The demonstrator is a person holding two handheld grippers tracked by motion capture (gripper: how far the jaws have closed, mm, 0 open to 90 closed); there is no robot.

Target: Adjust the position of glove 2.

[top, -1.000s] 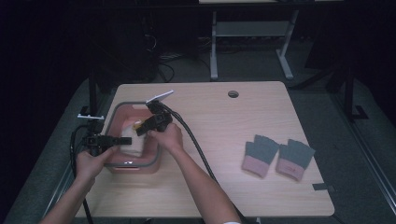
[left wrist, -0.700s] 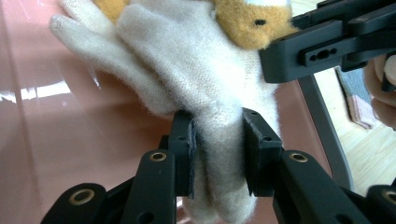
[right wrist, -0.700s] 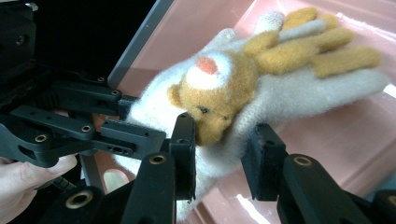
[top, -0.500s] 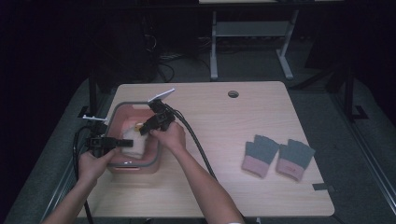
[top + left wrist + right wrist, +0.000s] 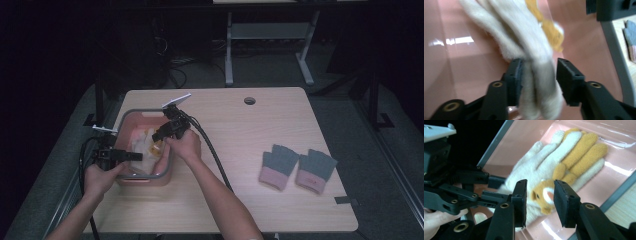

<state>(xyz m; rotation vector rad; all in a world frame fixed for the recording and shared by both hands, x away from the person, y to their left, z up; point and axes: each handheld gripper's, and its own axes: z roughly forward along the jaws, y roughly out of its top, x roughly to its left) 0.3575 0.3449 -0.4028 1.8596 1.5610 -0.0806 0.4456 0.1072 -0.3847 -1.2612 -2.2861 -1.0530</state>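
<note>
Inside the pink tub (image 5: 170,165) at the table's left, the left gripper (image 5: 537,83) has its jaws parted around the cream glove (image 5: 524,47) cuff, the right gripper (image 5: 537,195) hovers wide open over its orange animal patch (image 5: 542,195), and two grey gloves (image 5: 297,167) lie well right of the tub

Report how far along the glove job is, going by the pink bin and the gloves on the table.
Done, apparently: a grey-and-pink glove pair lies flat on the table, right of the pink bin. In hand: the left gripper straddles the white glove in the bin, jaws not closed; the right gripper hovers open over its orange animal patch. Left: lifting that glove out, probably.
</note>
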